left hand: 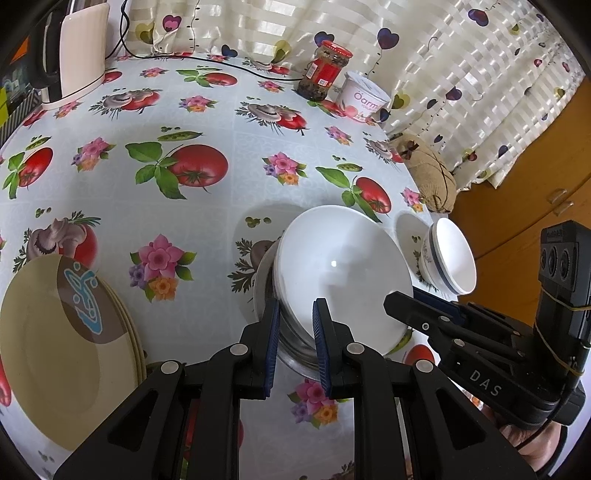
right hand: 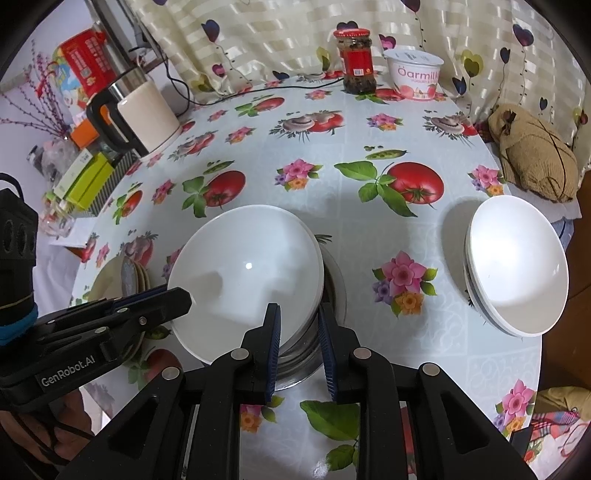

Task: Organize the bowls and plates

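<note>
Two grippers, left (left hand: 295, 314) and right (right hand: 300, 317), jaws slightly parted astride the steel-and-white bowl stack (left hand: 341, 266) rim, neither visibly pressing; grip uncertain.

A home dining corner. The worktop (right hand: 332, 221) carries a plastic cloth printed with tomatoes, mushrooms and flowers. Along its far edge stand a sauce jar (right hand: 356, 61) and a yogurt tub (right hand: 415, 74); an electric kettle (right hand: 144, 110) sits at the far left corner. A heart-patterned curtain (right hand: 280, 33) hangs behind, and wooden cabinetry (left hand: 517, 184) stands to the right.
</note>
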